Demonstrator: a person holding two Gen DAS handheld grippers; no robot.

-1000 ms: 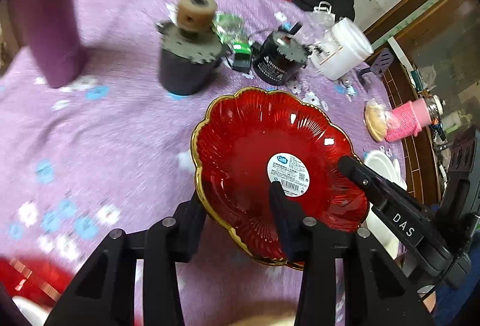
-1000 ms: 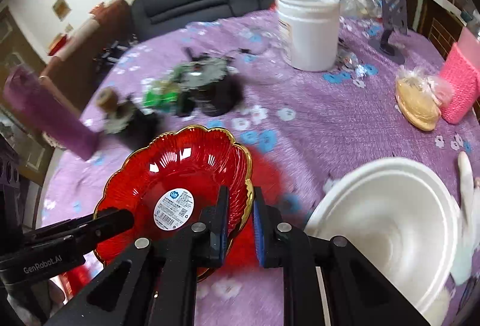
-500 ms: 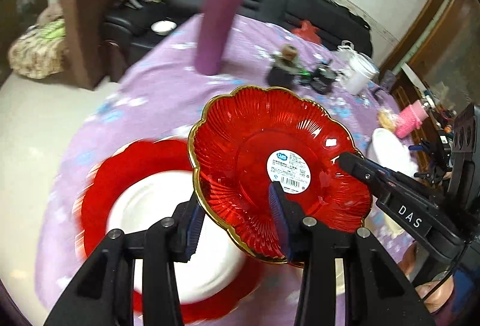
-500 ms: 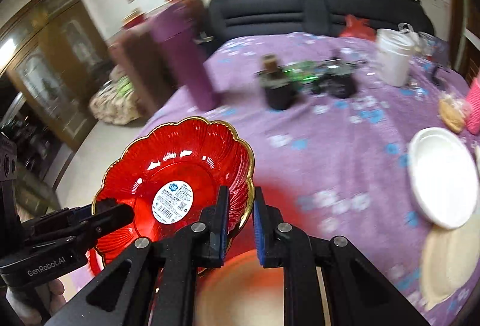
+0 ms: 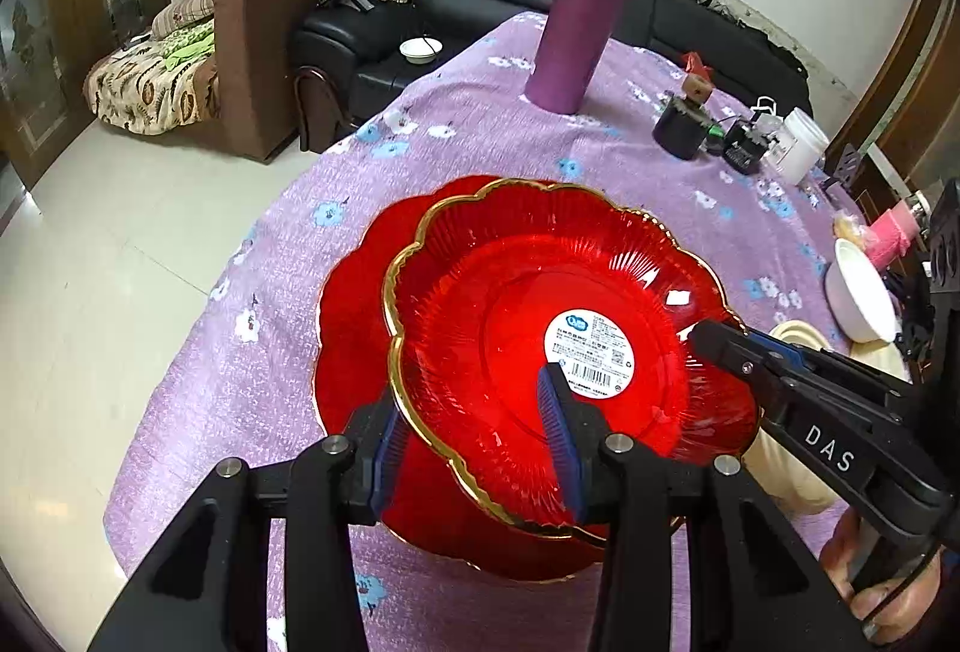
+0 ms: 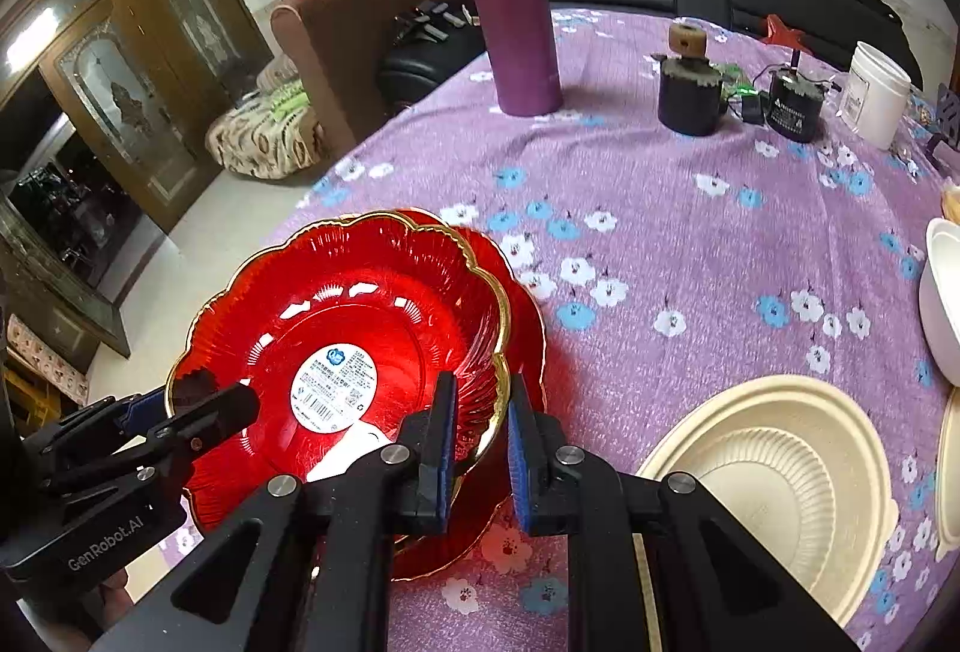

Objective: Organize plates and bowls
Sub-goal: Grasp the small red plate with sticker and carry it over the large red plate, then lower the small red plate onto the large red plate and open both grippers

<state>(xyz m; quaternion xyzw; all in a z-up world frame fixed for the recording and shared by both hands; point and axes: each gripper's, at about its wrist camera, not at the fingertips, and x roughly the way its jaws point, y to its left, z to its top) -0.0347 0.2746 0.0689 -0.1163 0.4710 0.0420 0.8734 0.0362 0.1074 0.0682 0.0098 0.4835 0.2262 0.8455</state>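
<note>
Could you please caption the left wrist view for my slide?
Both grippers hold a red dish over a red plate.

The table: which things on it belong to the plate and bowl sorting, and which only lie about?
Belong to the job:
- red scalloped plate, held by both grippers
- second red plate beneath it
- cream bowl
- white bowl

Only lying about:
- purple flask
- white jar
- two dark motor-like parts
- pink knitted thing
</note>
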